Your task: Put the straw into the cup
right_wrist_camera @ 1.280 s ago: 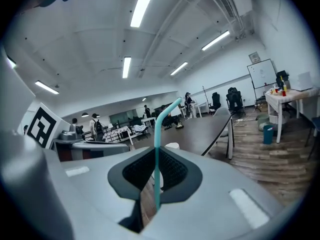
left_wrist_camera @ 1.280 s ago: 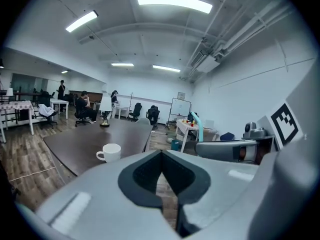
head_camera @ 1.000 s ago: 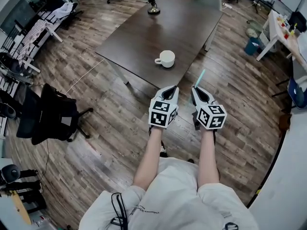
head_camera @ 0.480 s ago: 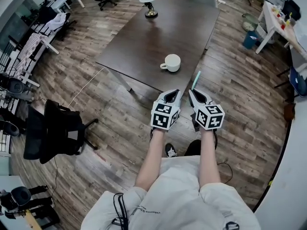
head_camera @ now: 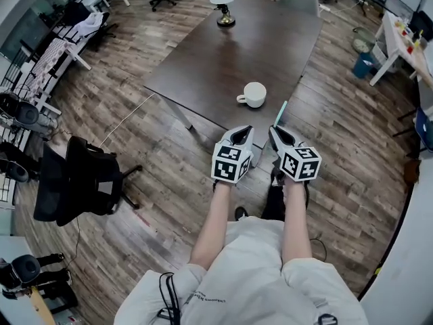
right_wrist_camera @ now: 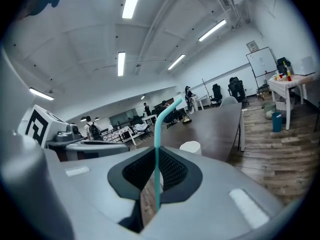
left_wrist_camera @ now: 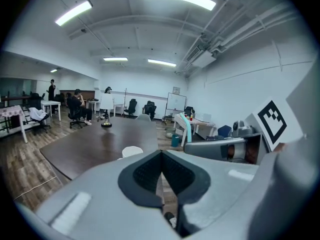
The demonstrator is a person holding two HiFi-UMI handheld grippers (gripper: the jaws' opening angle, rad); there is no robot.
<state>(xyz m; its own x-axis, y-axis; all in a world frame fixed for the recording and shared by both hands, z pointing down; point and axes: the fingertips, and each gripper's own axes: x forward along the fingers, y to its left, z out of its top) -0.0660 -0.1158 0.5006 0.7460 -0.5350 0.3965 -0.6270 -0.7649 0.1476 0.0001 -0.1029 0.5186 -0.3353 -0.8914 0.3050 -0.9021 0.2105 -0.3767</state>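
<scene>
- The right gripper (head_camera: 277, 130) has its jaws clenched on the teal straw (head_camera: 281, 112).
- The left gripper (head_camera: 241, 130) has its jaws pressed together, empty.
- The cup (head_camera: 256, 94) on the tabletop (head_camera: 216, 59) looks nearer the straw than a second ago, so the approach is probably almost done.

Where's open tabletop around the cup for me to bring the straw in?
The table is bare from the cup back to the lamp and left to its edge. Crowded only at the near corner, where the left gripper and the right gripper, holding the straw, sit side by side.
</scene>
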